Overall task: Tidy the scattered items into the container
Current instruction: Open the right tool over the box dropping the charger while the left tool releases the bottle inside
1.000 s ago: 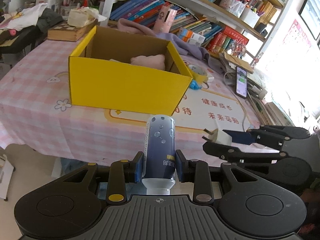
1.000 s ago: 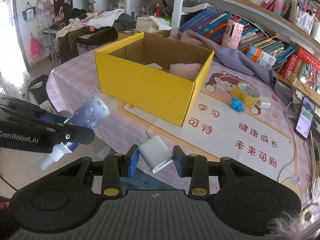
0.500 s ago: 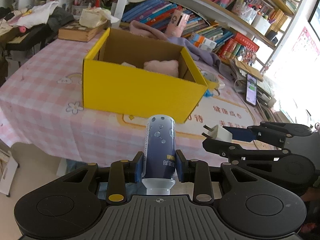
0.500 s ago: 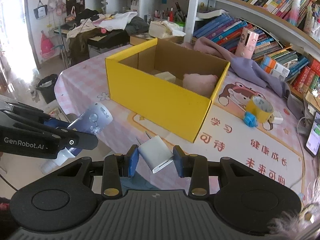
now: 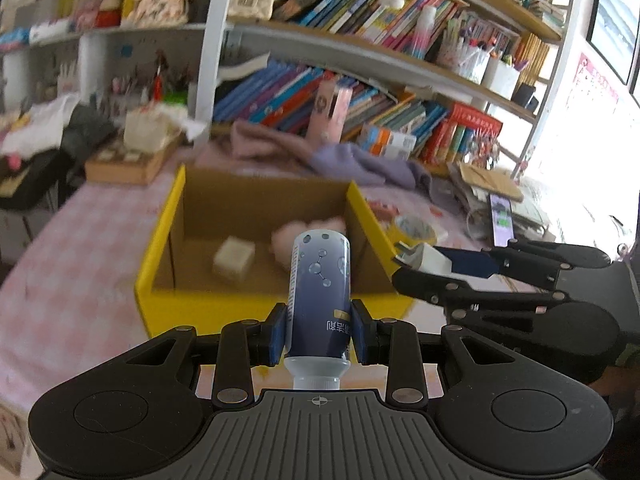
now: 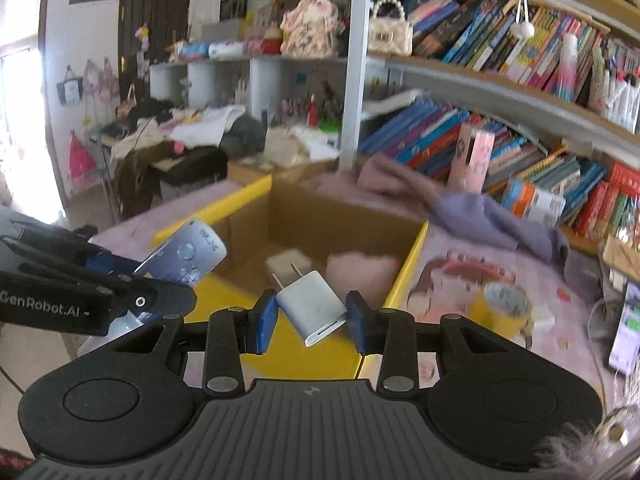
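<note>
One yellow box (image 5: 208, 304), one blue bottle (image 5: 319, 300), one white charger (image 6: 312, 306), one tape roll (image 6: 505, 307).

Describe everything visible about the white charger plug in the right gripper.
The white charger plug is a small rounded block of smooth plastic with two metal prongs at its upper left end and a slot-shaped port on its lower right end. It sits tilted between the right gripper's blue pads, held clear of the table, above the near edge of the yellow box. In the left wrist view it pokes out sideways.

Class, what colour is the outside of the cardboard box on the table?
Yellow; the box shows it best in the right wrist view.
</note>
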{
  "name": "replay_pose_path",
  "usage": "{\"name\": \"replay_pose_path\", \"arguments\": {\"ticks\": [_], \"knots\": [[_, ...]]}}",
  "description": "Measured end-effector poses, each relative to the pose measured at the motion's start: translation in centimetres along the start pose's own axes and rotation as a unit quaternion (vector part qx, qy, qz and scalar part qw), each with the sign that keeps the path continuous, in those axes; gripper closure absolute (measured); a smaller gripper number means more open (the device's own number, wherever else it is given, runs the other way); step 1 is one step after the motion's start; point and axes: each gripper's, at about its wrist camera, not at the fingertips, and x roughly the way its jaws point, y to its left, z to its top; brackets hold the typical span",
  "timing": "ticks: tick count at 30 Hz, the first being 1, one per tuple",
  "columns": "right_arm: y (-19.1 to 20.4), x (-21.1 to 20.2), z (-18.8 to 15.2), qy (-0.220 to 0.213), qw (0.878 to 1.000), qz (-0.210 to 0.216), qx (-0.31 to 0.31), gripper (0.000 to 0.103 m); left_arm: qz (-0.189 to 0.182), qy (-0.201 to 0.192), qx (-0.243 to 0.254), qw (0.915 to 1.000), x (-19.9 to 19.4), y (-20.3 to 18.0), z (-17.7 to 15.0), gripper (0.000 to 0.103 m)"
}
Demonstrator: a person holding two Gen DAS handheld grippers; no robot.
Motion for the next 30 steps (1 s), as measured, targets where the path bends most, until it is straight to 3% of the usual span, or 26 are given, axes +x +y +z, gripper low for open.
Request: {"name": "replay_pose_path", "arguments": {"ticks": [6,12,21,30], "knots": [[-1.4,3.1,2.0,-0.001,1.000,0.000,-0.007,0.068,0.025,-0.001,0.021,0.9995,2.6,0.5,3.1,0.072],[-2.3,6.8,3.0,0.033,0.999,0.014,-0.020,0.068,0.051,0.017,0.039,0.9978,5.2,1.2,4.9,0.072],[-2.1,13.1,3.0,0.115,0.990,0.063,-0.059,0.068,0.080,0.090,0.090,0.9887,11.1,2.1,5.5,0.072],[-1.8,17.7,2.5,0.188,0.973,0.077,-0.112,0.068,0.073,0.152,0.107,0.9798,15.3,3.8,5.0,0.072]]}}
